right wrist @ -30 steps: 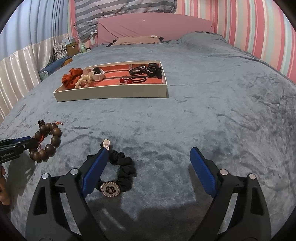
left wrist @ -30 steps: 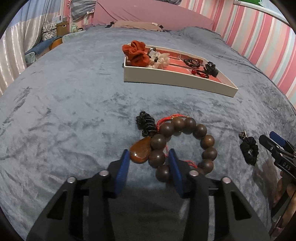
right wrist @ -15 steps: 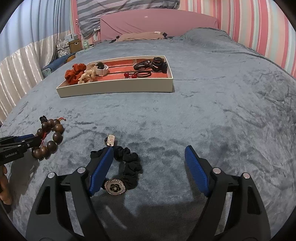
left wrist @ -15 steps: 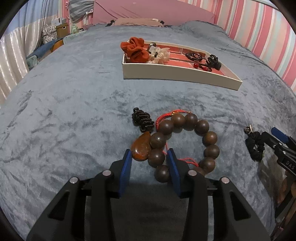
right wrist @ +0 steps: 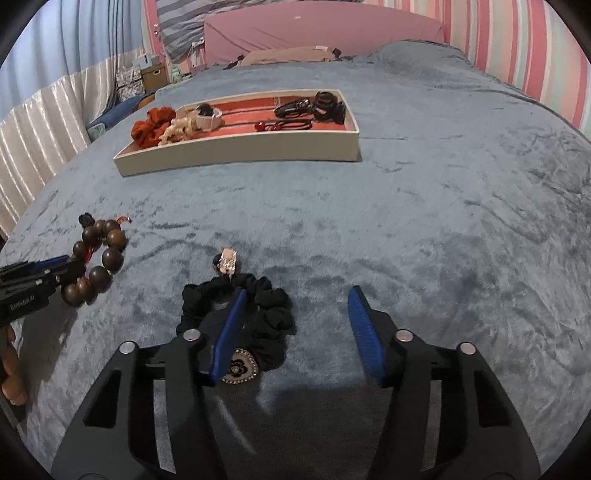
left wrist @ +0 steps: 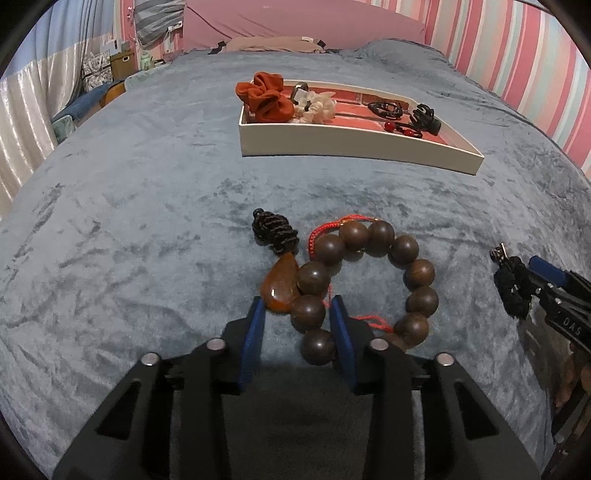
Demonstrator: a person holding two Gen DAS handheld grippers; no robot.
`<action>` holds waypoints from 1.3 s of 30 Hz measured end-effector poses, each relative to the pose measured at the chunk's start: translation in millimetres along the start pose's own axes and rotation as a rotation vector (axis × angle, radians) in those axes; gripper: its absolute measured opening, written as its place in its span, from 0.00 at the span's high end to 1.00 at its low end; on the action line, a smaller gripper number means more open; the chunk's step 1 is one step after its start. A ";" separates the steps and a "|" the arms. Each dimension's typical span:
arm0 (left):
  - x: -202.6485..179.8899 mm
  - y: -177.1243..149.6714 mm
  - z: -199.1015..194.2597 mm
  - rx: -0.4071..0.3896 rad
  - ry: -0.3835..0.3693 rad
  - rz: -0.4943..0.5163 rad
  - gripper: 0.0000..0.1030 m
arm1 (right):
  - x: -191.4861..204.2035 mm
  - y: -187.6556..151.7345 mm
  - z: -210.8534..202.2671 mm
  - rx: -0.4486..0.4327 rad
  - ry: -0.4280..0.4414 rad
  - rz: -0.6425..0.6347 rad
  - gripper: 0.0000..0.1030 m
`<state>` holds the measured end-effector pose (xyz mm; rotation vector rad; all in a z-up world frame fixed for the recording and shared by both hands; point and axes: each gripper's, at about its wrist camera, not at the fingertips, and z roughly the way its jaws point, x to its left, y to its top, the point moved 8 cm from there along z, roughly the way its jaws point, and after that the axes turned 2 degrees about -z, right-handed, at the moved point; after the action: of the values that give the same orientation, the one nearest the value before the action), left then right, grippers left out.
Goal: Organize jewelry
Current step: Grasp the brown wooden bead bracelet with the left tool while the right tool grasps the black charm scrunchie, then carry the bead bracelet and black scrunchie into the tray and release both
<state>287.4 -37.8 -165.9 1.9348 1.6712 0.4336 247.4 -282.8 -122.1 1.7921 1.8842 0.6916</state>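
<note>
A bracelet of large dark wooden beads (left wrist: 413, 273) with a red cord, an amber pendant (left wrist: 280, 284) and a black knot (left wrist: 275, 230) lies on the grey-blue bed cover. My left gripper (left wrist: 297, 302) straddles its near beads and the pendant, and its jaws are closing on them. A black scrunchie (right wrist: 273, 317) with a flower charm (right wrist: 240, 365) lies under my right gripper (right wrist: 298, 291). The right jaws are closing: the left pad rests on the scrunchie's middle, the right pad stands clear of it. A white tray (left wrist: 351, 146) with a red floor sits farther back.
The tray holds a red scrunchie (left wrist: 267, 98), a cream scrunchie (left wrist: 319, 105), a black claw clip (left wrist: 424, 118) and dark hair ties (right wrist: 295, 109). A pink headboard (right wrist: 325, 33) is behind, a striped wall at the right, curtains and boxes (right wrist: 151, 75) at the left.
Both grippers' jaws have narrowed. The left pads have drawn in around the near beads and pendant; the right gripper's left pad has slid onto the scrunchie.
</note>
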 end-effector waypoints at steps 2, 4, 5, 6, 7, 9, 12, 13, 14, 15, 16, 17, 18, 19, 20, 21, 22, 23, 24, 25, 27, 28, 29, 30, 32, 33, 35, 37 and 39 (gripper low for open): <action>2.6 -0.5 0.7 0.008 -0.017 -0.016 0.80 | 4.9 -1.5 3.6 0.017 -0.001 -0.023 0.64; 3.4 0.0 0.6 0.008 -0.028 -0.021 0.80 | 9.5 -1.8 5.9 0.025 0.003 -0.043 0.82; 2.7 -0.4 0.2 0.006 -0.029 -0.018 0.80 | 10.9 -1.6 6.2 0.025 0.004 -0.047 0.84; 2.4 -0.3 -0.1 0.005 -0.029 -0.016 0.81 | 11.2 -1.6 6.5 0.024 0.010 -0.045 0.86; 2.4 -0.2 -0.4 0.005 -0.030 -0.016 0.81 | 10.7 -1.3 6.6 0.025 0.014 -0.041 0.87; 5.0 1.2 -2.6 -0.006 -0.026 -0.024 0.81 | 8.9 -0.8 5.8 0.020 0.025 -0.029 0.87; 12.9 3.4 -6.2 -0.022 -0.004 -0.033 0.81 | 6.4 -0.1 4.6 0.017 0.036 -0.012 0.87; 17.5 4.7 -8.6 -0.030 0.001 -0.043 0.81 | 5.8 0.1 4.1 0.015 0.040 -0.008 0.87; 22.4 6.0 -11.5 -0.037 0.002 -0.057 0.81 | 5.9 0.7 3.7 0.013 0.040 -0.007 0.87; 27.7 7.2 -13.6 -0.042 0.005 -0.067 0.81 | 6.0 1.4 3.1 0.011 0.040 -0.006 0.87; 32.8 8.0 -15.0 -0.047 0.014 -0.075 0.81 | 6.0 2.5 2.0 0.005 0.039 -0.005 0.87; 37.3 8.6 -15.2 -0.047 0.022 -0.081 0.81 | 5.8 3.6 1.3 0.000 0.038 -0.003 0.87; 46.7 9.6 -14.0 -0.043 0.032 -0.098 0.81 | 5.7 5.4 -0.3 -0.009 0.038 -0.002 0.87; 53.2 10.1 -13.9 -0.042 0.037 -0.114 0.81 | 5.6 7.1 -2.0 -0.019 0.036 -0.001 0.87; 58.2 10.9 -14.4 -0.043 0.040 -0.127 0.81 | 5.4 9.7 -5.1 -0.035 0.034 -0.002 0.87; 65.0 12.8 -16.0 -0.049 0.041 -0.143 0.81 | 5.3 12.3 -8.6 -0.051 0.030 -0.007 0.88; 69.3 15.0 -18.2 -0.056 0.039 -0.149 0.81 | 5.5 15.4 -10.0 -0.062 0.027 -0.010 0.88; 71.1 16.5 -20.6 -0.064 0.039 -0.149 0.81 | 5.2 19.2 -12.2 -0.076 0.025 -0.013 0.88; 72.7 20.2 -24.5 -0.077 0.037 -0.147 0.81 | 4.7 23.4 -14.2 -0.088 0.024 -0.013 0.88; 73.1 23.7 -28.5 -0.090 0.033 -0.146 0.81 | 4.4 27.2 -15.5 -0.097 0.025 -0.011 0.88; 72.3 33.4 -39.1 -0.126 0.028 -0.132 0.81 | 3.8 38.0 -20.1 -0.125 0.027 -0.010 0.88; 71.1 37.5 -43.2 -0.139 0.029 -0.122 0.81 | 3.9 42.3 -21.3 -0.133 0.027 -0.012 0.88; 69.0 43.3 -48.6 -0.156 0.028 -0.108 0.81 | 3.6 47.8 -22.8 -0.142 0.027 -0.014 0.88; 67.4 47.4 -51.8 -0.166 0.026 -0.097 0.81 | 3.6 52.0 -23.7 -0.147 0.027 -0.016 0.88; 63.2 57.8 -57.8 -0.188 0.026 -0.070 0.81 | 3.0 62.8 -24.9 -0.162 0.030 -0.017 0.88; 61.2 63.0 -60.1 -0.198 0.026 -0.061 0.81 | 3.5 67.6 -25.0 -0.166 0.033 -0.016 0.88; 59.3 71.1 -63.3 -0.213 0.020 -0.049 0.81 | 4.2 76.7 -25.9 -0.179 0.037 -0.018 0.89; 56.3 81.0 -67.4 -0.232 0.021 -0.034 0.81 | 6.3 84.9 -26.7 -0.192 0.036 -0.028 0.88; 54.4 90.5 -70.9 -0.251 0.024 -0.023 0.81 | 7.6 91.0 -26.9 -0.200 0.037 -0.033 0.88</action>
<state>329.6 21.4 -61.5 1.7323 1.5695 0.6284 300.4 -273.8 -43.6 1.6309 1.7943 0.8737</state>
